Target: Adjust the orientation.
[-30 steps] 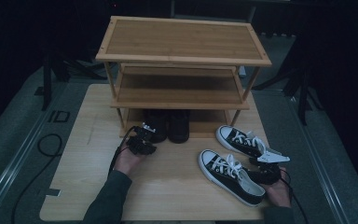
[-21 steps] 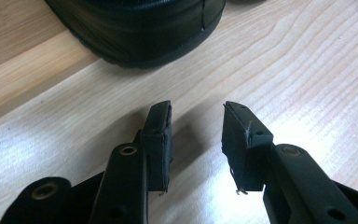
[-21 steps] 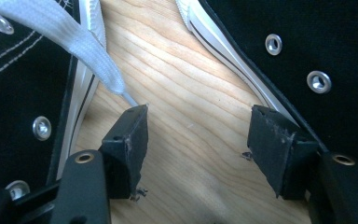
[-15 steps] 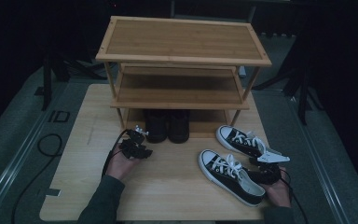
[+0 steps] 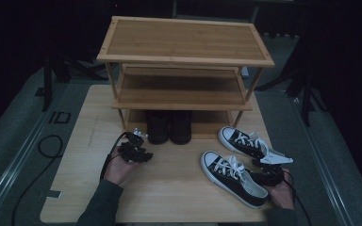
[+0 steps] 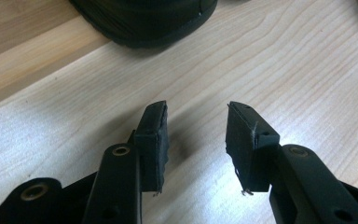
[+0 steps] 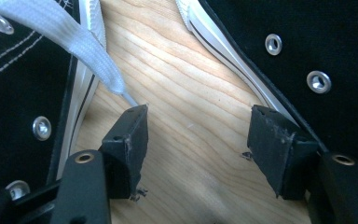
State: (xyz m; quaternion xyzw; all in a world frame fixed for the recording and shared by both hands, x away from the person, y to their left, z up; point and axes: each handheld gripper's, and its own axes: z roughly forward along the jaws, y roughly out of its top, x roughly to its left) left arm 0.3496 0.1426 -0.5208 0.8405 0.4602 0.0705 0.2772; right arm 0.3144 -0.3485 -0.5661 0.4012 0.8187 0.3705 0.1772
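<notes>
A pair of black boots (image 5: 169, 126) stands on the table under the lowest shelf of a bamboo shoe rack (image 5: 184, 44). My left gripper (image 5: 137, 142) hovers just left of and in front of them. In the left gripper view this gripper (image 6: 196, 112) is open over bare wood, its jaws have just been opening with nothing between them, and a boot toe (image 6: 144, 18) lies ahead. Two black-and-white sneakers (image 5: 233, 178) (image 5: 242, 141) lie at the right. My right gripper (image 5: 264, 165) sits between them, open (image 7: 198, 114), with a white lace (image 7: 70, 37) by its left jaw.
The rack's middle shelf (image 5: 181, 92) and top shelf are bare. The light wooden table (image 5: 169, 188) has free room in the middle and at the front left. A black cable (image 5: 42, 146) loops on the grey floor to the left.
My left gripper has drawn back from the boots, leftward and toward the table's front, and its jaws stand wider. The right gripper has stayed in place.
</notes>
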